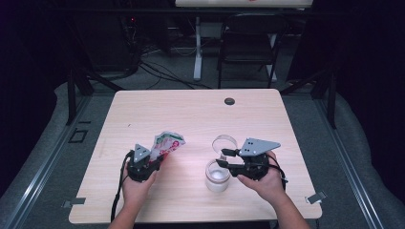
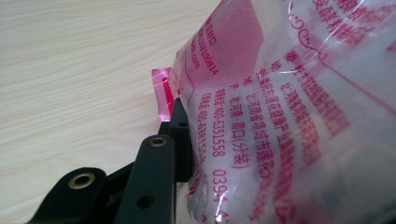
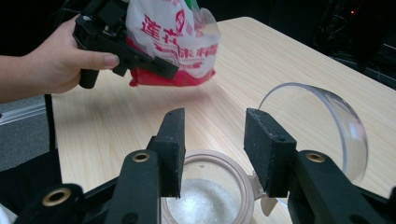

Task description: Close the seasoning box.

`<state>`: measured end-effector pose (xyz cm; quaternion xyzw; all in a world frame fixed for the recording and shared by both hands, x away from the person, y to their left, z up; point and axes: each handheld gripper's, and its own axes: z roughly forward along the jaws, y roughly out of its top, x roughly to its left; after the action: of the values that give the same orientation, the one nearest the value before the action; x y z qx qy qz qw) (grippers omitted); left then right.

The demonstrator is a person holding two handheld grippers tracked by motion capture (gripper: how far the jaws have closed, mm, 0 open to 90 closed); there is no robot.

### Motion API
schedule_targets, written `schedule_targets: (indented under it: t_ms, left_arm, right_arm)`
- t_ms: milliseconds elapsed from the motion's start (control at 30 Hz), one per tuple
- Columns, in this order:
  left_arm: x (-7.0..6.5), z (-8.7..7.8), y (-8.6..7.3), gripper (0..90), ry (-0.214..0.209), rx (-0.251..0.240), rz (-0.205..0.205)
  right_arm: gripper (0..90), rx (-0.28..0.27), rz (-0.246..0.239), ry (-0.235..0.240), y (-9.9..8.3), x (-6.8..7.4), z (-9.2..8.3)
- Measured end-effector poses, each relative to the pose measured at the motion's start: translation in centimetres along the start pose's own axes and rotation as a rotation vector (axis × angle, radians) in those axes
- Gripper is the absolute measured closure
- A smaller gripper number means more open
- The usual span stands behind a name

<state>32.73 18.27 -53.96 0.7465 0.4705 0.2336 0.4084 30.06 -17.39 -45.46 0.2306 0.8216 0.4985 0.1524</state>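
A clear plastic bag point(image 1: 167, 142) printed in red and white hangs tilted above the table, left of centre. My left gripper point(image 1: 160, 155) is shut on its lower end. In the left gripper view the bag point(image 2: 289, 116) lies against one black jaw and hides the other. A small clear jar point(image 1: 217, 180) with white granules point(image 3: 205, 196) stands open at the front right, its clear hinged lid point(image 1: 224, 141) tipped back behind it. My right gripper point(image 3: 212, 126) hovers over the jar's mouth, pointing at the bag point(image 3: 177, 42), jaws apart with nothing between the pads.
The light wooden table point(image 1: 191, 109) has a dark round grommet point(image 1: 229, 101) near its far edge. Beyond the table stand a dark folding chair point(image 1: 248, 43) and a white desk leg point(image 1: 197, 47), with cables on the floor.
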Motion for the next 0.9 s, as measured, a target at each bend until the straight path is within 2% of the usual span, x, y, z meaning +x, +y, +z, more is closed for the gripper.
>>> schedule_targets:
  t_ms: [333, 533, 667, 900]
  left_arm:
    - [2.3, -0.4, -0.1, 72.0, 0.103, 0.000, -0.041]
    - [3.7, -0.9, -0.4, 71.9, 0.175, 0.005, -0.043]
    - [4.5, -1.1, -0.7, 71.9, 0.193, 0.008, -0.077]
    - [5.6, -0.8, -0.9, 71.9, 0.255, 0.028, -0.099]
  right_arm:
    - [58.7, -0.019, 0.017, -0.012, -0.1, -0.4, -0.5]
    - [58.7, -0.022, 0.013, -0.017, -0.1, -0.3, -0.6]
    - [58.6, -0.019, 0.013, -0.018, -0.1, -0.3, -0.5]
    - [58.5, -0.023, 0.007, -0.015, 0.0, -0.2, -0.7]
